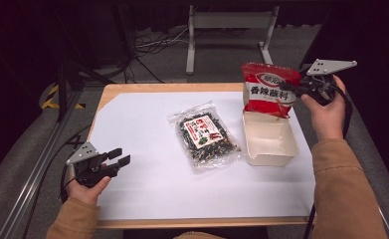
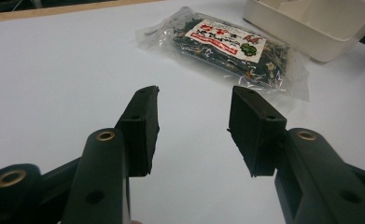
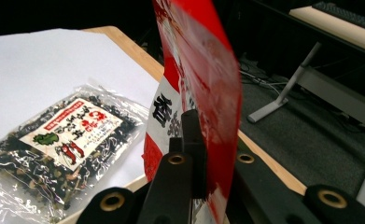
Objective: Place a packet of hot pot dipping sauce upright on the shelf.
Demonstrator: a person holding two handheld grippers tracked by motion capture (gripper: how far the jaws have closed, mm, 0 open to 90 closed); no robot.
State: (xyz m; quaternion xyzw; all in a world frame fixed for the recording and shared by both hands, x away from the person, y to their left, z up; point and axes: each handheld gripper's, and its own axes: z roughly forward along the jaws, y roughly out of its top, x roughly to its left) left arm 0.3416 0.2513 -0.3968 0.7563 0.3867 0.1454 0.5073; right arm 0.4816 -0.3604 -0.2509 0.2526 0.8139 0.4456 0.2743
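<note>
So the right hand-held gripper [image 1: 292, 88] is clamping a red and white snack packet [image 1: 269, 88] by its edge, jaws pinched tight on the plastic, and it's holding the packet upright right over the far end of the cream box [image 1: 269, 139]. In the right gripper view the red film is sitting squeezed between the two black jaws. The clear bag of dark dried stuff [image 1: 206, 134] is lying flat on the white surface [image 1: 142, 129] just left of the box, nothing touching it. The left hand-held gripper [image 1: 120, 157] is hanging out well left of the box near the surface's front corner, jaws about half open with nothing between them, pointing toward the bag.
</note>
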